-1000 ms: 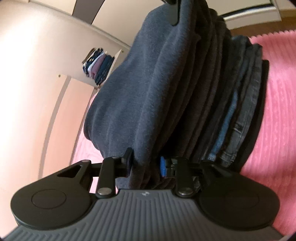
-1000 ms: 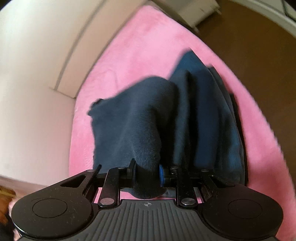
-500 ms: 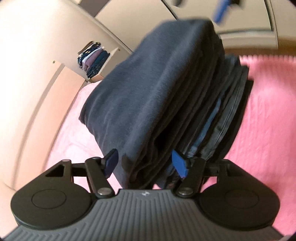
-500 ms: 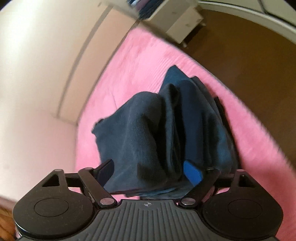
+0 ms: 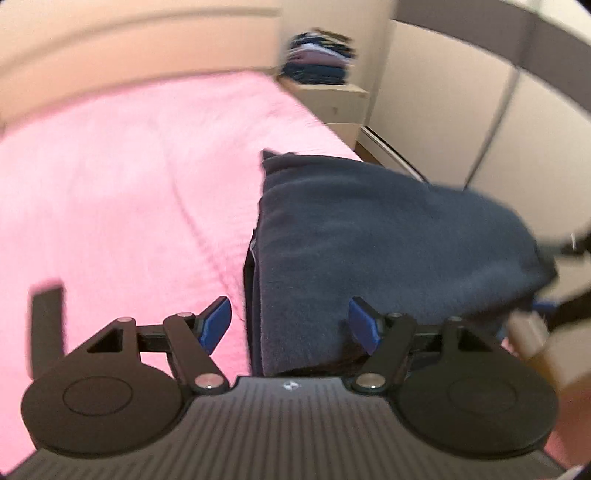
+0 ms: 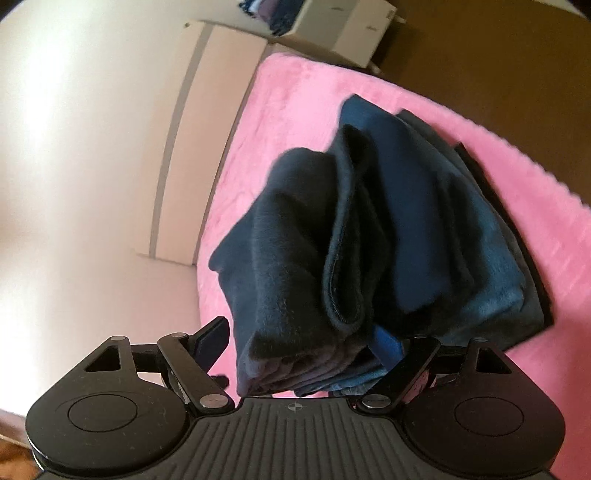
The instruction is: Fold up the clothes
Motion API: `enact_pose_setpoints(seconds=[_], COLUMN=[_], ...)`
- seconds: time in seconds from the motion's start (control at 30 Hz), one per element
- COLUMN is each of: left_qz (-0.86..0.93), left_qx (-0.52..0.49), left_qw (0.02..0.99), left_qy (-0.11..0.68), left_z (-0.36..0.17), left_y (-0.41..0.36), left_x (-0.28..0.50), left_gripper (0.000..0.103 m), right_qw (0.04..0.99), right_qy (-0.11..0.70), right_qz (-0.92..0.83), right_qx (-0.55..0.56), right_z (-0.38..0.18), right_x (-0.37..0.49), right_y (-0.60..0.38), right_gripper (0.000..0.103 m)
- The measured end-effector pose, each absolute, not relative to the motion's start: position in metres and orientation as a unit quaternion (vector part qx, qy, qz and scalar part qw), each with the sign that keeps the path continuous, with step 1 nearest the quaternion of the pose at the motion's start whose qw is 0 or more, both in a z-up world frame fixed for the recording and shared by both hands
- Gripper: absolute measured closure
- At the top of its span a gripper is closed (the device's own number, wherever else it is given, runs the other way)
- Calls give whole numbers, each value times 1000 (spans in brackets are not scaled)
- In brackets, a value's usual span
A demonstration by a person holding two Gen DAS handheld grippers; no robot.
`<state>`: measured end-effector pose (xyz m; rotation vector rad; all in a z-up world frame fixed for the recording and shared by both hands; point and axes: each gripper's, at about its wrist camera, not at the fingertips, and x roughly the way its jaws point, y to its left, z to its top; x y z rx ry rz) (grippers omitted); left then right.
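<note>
A folded dark navy fleece garment lies on top of a stack of folded dark clothes on the pink bedspread. My left gripper is open, its blue pads on either side of the stack's near corner without pressing it. My right gripper is open too, and the fleece's folded edge sits loose between its fingers. At the right edge of the left wrist view, part of the other gripper shows as a dark blur.
A white nightstand with a pile of folded clothes stands past the bed's far corner. The nightstand appears again in the right wrist view. Beige wardrobe panels and brown floor border the bed. A dark strip lies at the left.
Both grippers have opened and let go of the fleece, which now rests on the stack. Both have drawn back, and the left view has swung round.
</note>
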<state>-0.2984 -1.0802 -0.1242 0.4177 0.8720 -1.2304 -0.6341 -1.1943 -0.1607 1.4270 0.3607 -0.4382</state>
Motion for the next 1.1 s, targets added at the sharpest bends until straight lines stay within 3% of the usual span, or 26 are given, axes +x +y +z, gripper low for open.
enact_pose_setpoints(seconds=[0.2, 0.23, 0.27, 0.3, 0.4, 0.6, 0.7, 0.87, 1.1], left_qz=[-540, -537, -534, -531, -530, -548, -547, -552, -563], left_qx=[138, 126, 114, 103, 78, 64, 72, 78, 113], left_qw=[663, 653, 643, 636, 627, 628, 632, 628, 616], left_qy=[501, 519, 537, 550, 566, 548, 545, 543, 539], left_z=[-155, -163, -171, -176, -177, -167, -171, -169, -166], left_y=[-1099, -1101, -1104, -1105, -1102, -1103, -1112, -1124, -1132], left_x=[-272, -270, -267, -265, -260, -265, -271, -274, -274], left_gripper=[36, 36, 36, 36, 37, 41, 41, 43, 54], right_qw=[727, 729, 729, 728, 738, 763, 745, 717, 670], right_qy=[190, 196, 207, 216, 234, 213, 242, 219, 184], right_qz=[-197, -196, -199, -202, -199, -203, -218, -229, -244], right_qx=[630, 626, 622, 618, 601, 576, 583, 621, 676], right_z=[-174, -176, -177, -178, -166, -129, -152, -164, -178], right_x=[-624, -621, -617, -614, -606, -603, -605, -620, -631], right_y=[-1214, -1216, -1217, -1218, -1223, -1236, -1237, -1230, -1223], right_gripper=[22, 29, 44, 52, 68, 70, 70, 70, 70])
